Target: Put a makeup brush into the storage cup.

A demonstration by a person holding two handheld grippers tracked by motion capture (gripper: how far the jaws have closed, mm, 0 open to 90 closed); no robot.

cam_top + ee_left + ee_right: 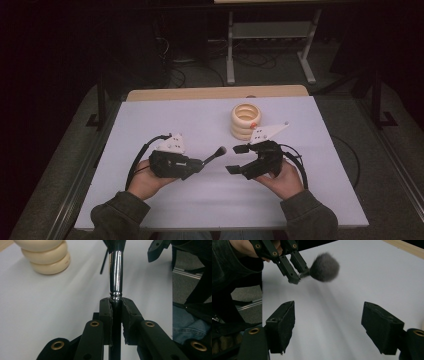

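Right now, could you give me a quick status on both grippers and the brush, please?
Left gripper shut on the brush handle. Right gripper open, nothing between its jaws. Stacked rings stand off to the side, not in the way.

In the left gripper view the brush [116,270] loses its bristle head past the top edge, and its handle end is buried between the clamped pads. The stack of cream rings [45,256] is cropped there too. In the right gripper view the bristles [324,267] look blurred.
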